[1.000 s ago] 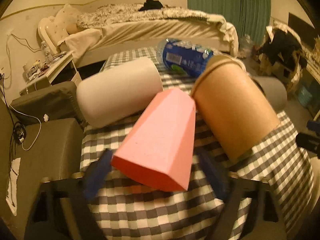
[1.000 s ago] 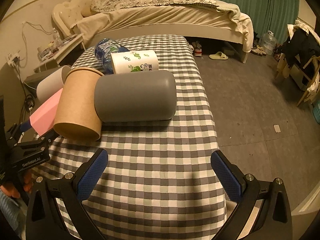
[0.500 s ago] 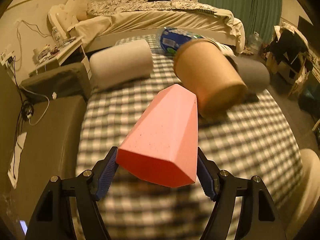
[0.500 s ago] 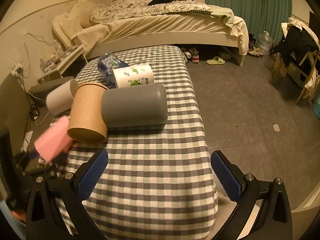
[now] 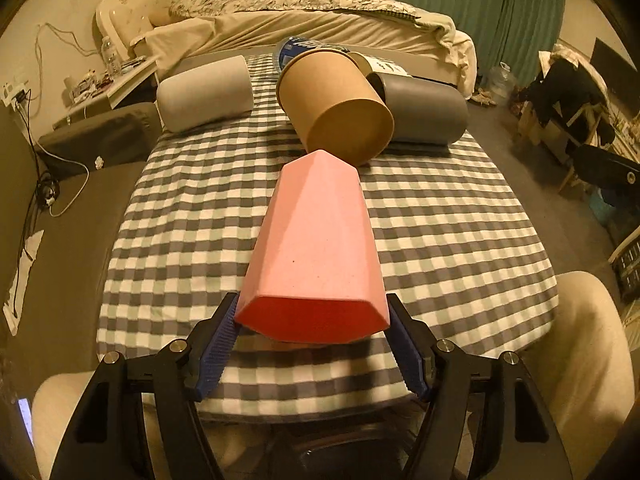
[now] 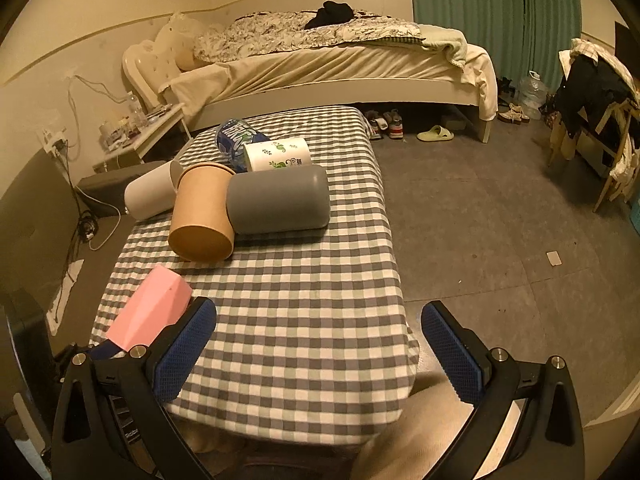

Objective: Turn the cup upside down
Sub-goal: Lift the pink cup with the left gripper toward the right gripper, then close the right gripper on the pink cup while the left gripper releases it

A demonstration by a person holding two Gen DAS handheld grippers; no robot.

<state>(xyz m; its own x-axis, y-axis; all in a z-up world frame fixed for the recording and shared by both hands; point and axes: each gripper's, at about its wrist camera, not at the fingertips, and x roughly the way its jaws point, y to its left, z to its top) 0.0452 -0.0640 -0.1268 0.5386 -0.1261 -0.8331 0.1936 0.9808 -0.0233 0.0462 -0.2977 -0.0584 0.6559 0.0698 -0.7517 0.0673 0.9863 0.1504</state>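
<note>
Left wrist view: the left gripper point(image 5: 312, 334) clamps a pink cup point(image 5: 316, 240) between its blue ribbed pads point(image 5: 218, 344), one pad pressed to each side of the wide open rim (the reddish inside faces the camera). The cup lies on its side in the grip, its narrow closed base pointing toward 12 o'clock, above the near half of a table spread with a grey-and-white checked cloth point(image 5: 440, 220).

At 12 o'clock from the pink cup's base, and just beyond it, a brown paper cup point(image 5: 334, 100) lies tipped over with its flat bottom toward the camera. A grey cup point(image 5: 424, 110) lies on its side at its 3 o'clock, touching it. A white cup point(image 5: 206, 94) lies on its side at 10 o'clock, apart from the brown one. Behind the brown cup, the edge of a blue-labelled bottle point(image 5: 290, 48) shows.

Right wrist view: the right gripper point(image 6: 318, 344) is spread wide with nothing between its pads, hovering over the near edge of the checked cloth point(image 6: 300, 300). The pink cup point(image 6: 150, 312) appears at 9 o'clock, beside the right gripper's left pad, well clear of the cluster at 11 o'clock: brown paper cup point(image 6: 202, 218), grey cup point(image 6: 280, 198), white cup point(image 6: 150, 196), a white cup printed with green leaves point(image 6: 278, 154) and the bottle point(image 6: 236, 138) (all lying down). A bed point(image 6: 320, 64) fills the far wall at 12 o'clock.
</note>
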